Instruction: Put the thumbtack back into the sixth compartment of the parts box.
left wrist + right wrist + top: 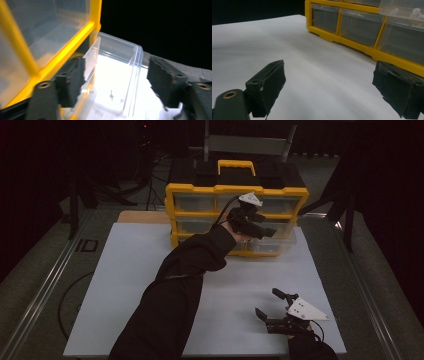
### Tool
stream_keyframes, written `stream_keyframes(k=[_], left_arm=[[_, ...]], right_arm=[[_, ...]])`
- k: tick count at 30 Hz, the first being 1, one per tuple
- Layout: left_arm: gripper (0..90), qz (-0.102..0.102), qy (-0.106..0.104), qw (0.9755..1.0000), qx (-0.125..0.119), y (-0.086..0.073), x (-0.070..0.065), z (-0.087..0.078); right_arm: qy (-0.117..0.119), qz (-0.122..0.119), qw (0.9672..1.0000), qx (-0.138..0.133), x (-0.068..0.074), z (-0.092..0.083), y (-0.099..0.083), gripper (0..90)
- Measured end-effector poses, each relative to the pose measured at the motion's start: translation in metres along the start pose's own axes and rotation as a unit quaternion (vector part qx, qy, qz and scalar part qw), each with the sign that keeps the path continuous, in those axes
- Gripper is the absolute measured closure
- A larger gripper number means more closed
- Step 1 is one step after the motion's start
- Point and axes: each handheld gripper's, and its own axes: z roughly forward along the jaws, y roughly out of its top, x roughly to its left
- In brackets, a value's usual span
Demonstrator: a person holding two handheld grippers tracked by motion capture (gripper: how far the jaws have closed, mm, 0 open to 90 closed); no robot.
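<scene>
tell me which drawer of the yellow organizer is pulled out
The bottom right clear drawer of the yellow organizer, by the left gripper. It juts forward over the white table; the other drawers sit flush in their slots.

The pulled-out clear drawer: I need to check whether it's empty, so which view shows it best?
The left gripper view: the clear drawer sits close between open jaws. The high view shows it small and dim.

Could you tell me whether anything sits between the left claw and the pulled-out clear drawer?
Nothing visible does: the left claw stands open, already straddling the clear drawer pulled out of the yellow organizer.
</scene>
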Motion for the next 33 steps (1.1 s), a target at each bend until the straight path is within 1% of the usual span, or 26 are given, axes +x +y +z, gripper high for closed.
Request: stream_keyframes(k=[2,5,6,7,8,10,13,14,16,18,20,22,23,26,28,29,30,31,32,33], left_arm=[[23.5,-0.001,0.004,1.0000,0.004,-0.007,0.001,-0.007],[15.1,-0.010,-0.005,0.9999,0.003,-0.019,0.003,-0.018],[11.8,-0.008,-0.014,0.9999,0.003,-0.023,0.004,-0.022],[4.8,-0.006,-0.022,0.9997,0.005,-0.027,0.005,-0.025],[0.9,-0.012,-0.023,0.9997,-0.001,-0.030,0.006,-0.030],[0.9,-0.021,-0.022,0.9995,-0.010,-0.037,0.006,-0.038],[0.9,-0.021,-0.024,0.9992,-0.024,-0.046,0.005,-0.048],[0.9,-0.022,-0.029,0.9989,-0.029,-0.049,0.005,-0.051],[0.9,-0.017,-0.025,0.9988,-0.038,-0.056,0.002,-0.058],[0.8,-0.012,-0.023,0.9990,-0.036,-0.063,-0.001,-0.064],[0.7,-0.013,-0.025,0.9989,-0.038,-0.071,-0.002,-0.071],[0.7,-0.014,-0.022,0.9989,-0.039,-0.080,-0.004,-0.079],[0.7,-0.015,-0.021,0.9987,-0.043,-0.086,-0.005,-0.083],[0.7,-0.025,-0.016,0.9986,-0.043,-0.101,-0.003,-0.093],[0.6,-0.028,-0.003,0.9987,-0.042,-0.112,-0.004,-0.100],[0.5,-0.029,0.000,0.9987,-0.042,-0.117,-0.004,-0.103],[0.5,-0.029,0.000,0.9987,-0.042,-0.117,-0.004,-0.103],[0.5,-0.031,0.004,0.9987,-0.041,-0.124,-0.004,-0.107],[0.4,-0.036,0.002,0.9985,-0.041,-0.132,-0.004,-0.111],[0.4,-0.039,0.007,0.9984,-0.040,-0.139,-0.004,-0.114]], right_arm=[[-0.001,0.000,1.0000,0.000,0.000,0.000,0.000,10.4],[-0.001,0.001,1.0000,0.002,-0.001,0.000,-0.001,10.4],[-0.002,0.001,1.0000,0.003,-0.001,0.001,-0.001,10.4],[-0.002,0.001,1.0000,0.002,-0.001,0.001,-0.001,10.4],[-0.002,0.002,1.0000,0.002,-0.002,0.001,-0.001,10.4],[-0.003,0.005,1.0000,0.002,-0.002,0.001,-0.002,10.4],[-0.002,0.004,1.0000,0.003,-0.003,0.001,-0.002,10.4],[-0.002,0.005,1.0000,0.002,-0.003,0.001,-0.002,10.4],[-0.002,0.003,1.0000,0.002,-0.002,0.001,-0.002,10.4],[-0.002,0.001,1.0000,0.003,-0.002,0.001,-0.002,10.4],[-0.003,0.001,1.0000,0.004,-0.001,0.001,-0.001,10.4],[-0.003,-0.001,1.0000,0.005,0.000,0.001,-0.001,10.4],[-0.003,-0.002,1.0000,0.006,0.000,0.001,-0.001,10.4],[-0.004,-0.001,1.0000,0.007,0.000,0.001,-0.001,10.4],[-0.003,-0.001,1.0000,0.008,0.000,0.002,-0.001,10.4],[-0.003,-0.002,1.0000,0.008,0.001,0.002,-0.001,10.4],[-0.003,-0.002,1.0000,0.008,0.001,0.002,-0.001,10.4],[-0.003,-0.003,1.0000,0.008,0.001,0.002,-0.001,10.4],[-0.004,-0.004,1.0000,0.007,0.001,0.002,-0.001,10.4],[-0.003,-0.004,1.0000,0.008,0.001,0.002,-0.001,10.4]])
